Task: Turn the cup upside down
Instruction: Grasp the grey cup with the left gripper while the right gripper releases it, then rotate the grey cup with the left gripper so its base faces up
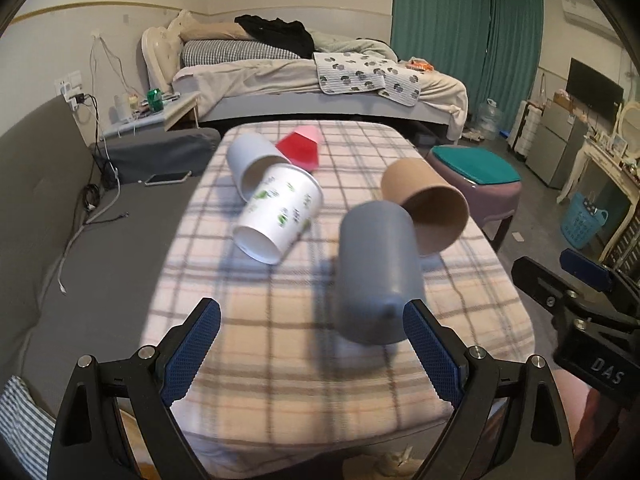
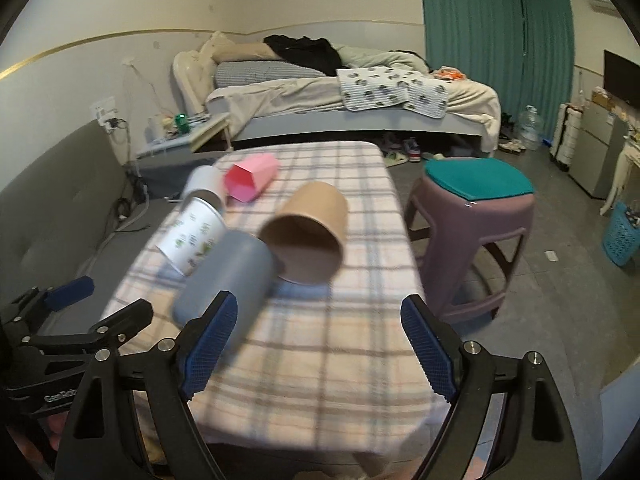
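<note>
While both claws are hanging wide open over the near edge of the surface (image 1: 280,360), nothing is being gripped, so the flip looks to me barely begun: every cup in view is lying on its side and none is standing mouth-down. The left claw (image 1: 312,344) is spreading its blue pads apart, and the grey cup (image 1: 376,272) is lying just ahead of its right pad, closed end toward the camera, blurred enough that I cannot tell whether it is touching that pad. In the right wrist view the right claw (image 2: 318,340) is likewise gaping, with that same grey cup (image 2: 228,280) lying just beyond its left pad. Judging by nearness alone, the grey cup seems the likeliest one to be taken, though the task does not say which. Still ahead, as I read it, are a grasp, a turn and a setting-down on the rim. Crowding is the trouble: the brown paper cup (image 1: 428,208) is lying mouth-forward right against the grey one's far end, the white printed cup (image 1: 280,216) is resting to its left, a pale cup (image 1: 252,160) is sitting behind that, and a red and pink carton (image 1: 300,148) is lying at the back. A purple stool (image 2: 472,232) is standing beside the surface, well apart from the cups.
</note>
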`<state>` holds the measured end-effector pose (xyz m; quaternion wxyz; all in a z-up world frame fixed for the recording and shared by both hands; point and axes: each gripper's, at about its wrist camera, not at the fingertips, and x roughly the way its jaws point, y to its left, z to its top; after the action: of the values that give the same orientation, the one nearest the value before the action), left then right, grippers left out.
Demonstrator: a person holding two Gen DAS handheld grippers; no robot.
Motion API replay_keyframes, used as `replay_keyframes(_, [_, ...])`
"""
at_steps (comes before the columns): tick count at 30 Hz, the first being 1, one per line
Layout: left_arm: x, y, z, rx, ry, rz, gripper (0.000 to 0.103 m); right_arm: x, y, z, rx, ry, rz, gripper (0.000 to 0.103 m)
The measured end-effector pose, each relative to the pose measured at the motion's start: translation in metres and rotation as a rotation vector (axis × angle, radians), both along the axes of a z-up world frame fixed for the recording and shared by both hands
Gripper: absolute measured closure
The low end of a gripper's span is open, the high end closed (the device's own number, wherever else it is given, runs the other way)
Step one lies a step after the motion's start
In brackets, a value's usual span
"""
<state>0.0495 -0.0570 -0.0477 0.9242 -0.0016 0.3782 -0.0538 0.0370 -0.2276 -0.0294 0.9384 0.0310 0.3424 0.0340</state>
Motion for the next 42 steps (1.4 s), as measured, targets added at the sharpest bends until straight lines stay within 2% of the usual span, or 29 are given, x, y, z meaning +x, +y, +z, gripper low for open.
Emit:
replay_keyframes(2, [0.0,-0.005,-0.005,-0.018,0.001,0.003,0.008,0.001,-0.005,-0.006,-0.019,0.002,-0.026,0.013])
replay_keyframes(7, [0.002,-0.017,-0.017,-0.029,-0.01,0.01,0.008,0.008,-0.016,-0.016,-0.004,0.01,-0.038,0.012])
replay_keyframes(11, [0.009,-0.018,-0.023,-0.043,-0.013,0.022,0.008,0.015,-0.022,-0.023,-0.002,0.018,-0.045,0.007])
replay_keyframes(18, [0.02,-0.03,-0.034,-0.04,-0.011,0.001,0.008,0.025,-0.032,-0.03,0.039,0.038,-0.062,0.007])
replay_keyframes(22, [0.027,-0.032,-0.042,-0.071,0.004,-0.006,0.008,0.029,-0.039,-0.036,0.065,0.061,-0.085,0.007])
replay_keyframes(26, [0.029,-0.035,-0.044,-0.058,-0.018,-0.015,0.01,0.032,-0.045,-0.038,0.076,0.075,-0.106,0.007])
replay_keyframes(27, [0.029,-0.035,-0.045,-0.059,-0.02,-0.016,0.01,0.033,-0.046,-0.039,0.078,0.079,-0.107,0.007])
replay_keyframes(29, [0.029,-0.034,-0.045,-0.07,-0.024,-0.022,0.03,0.034,-0.045,-0.04,0.075,0.084,-0.107,0.007])
replay_keyframes(35, [0.028,-0.033,-0.041,-0.064,-0.018,-0.034,0.03,0.034,-0.043,-0.04,0.066,0.084,-0.1,0.007])
replay_keyframes(42, [0.017,-0.024,-0.016,-0.034,-0.001,-0.023,0.03,0.033,-0.04,-0.038,0.06,0.076,-0.104,0.007])
